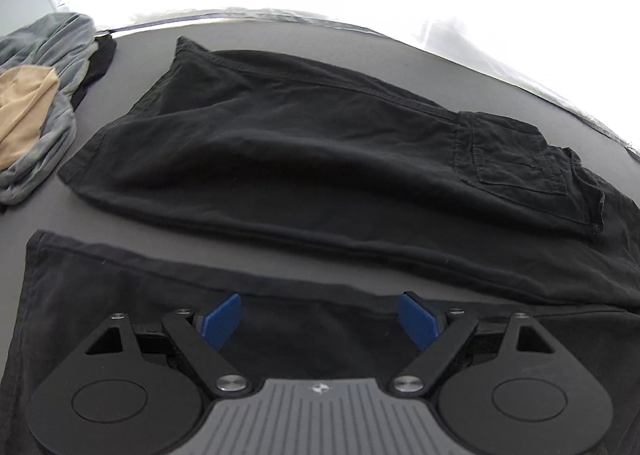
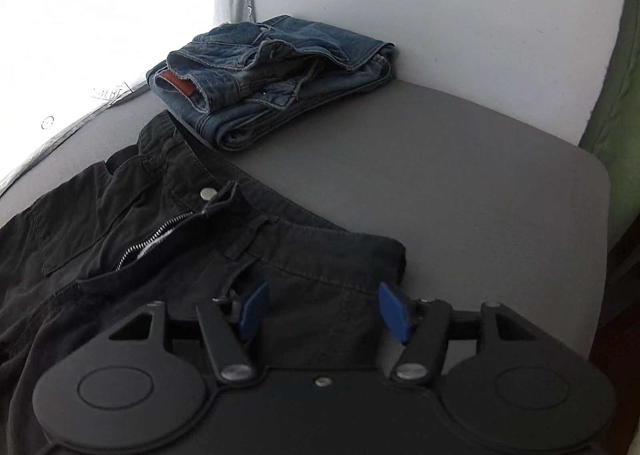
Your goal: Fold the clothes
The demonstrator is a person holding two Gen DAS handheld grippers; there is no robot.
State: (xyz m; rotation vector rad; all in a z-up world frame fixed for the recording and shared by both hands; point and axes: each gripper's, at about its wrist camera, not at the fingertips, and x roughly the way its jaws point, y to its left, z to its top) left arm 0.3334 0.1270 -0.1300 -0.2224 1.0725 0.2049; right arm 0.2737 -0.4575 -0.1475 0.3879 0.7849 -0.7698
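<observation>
— Now, left gripper [image 1: 320, 319]?
— Jaws spread, nothing between the pads; it hangs over one leg of the black cargo trousers [image 1: 304, 159], which lie flat on the grey table [image 1: 248, 35].
— Right gripper [image 2: 320, 311]?
— Spread too, empty, above the waistband. Beyond: folded blue jeans [image 2: 272, 83].

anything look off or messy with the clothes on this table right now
The black cargo trousers lie with the fly unzipped and the waistband rumpled, not yet squared. At the far left, a grey-and-tan heap of garments sits unfolded. The blue denim jeans are folded, loosely. No damage shows.
</observation>
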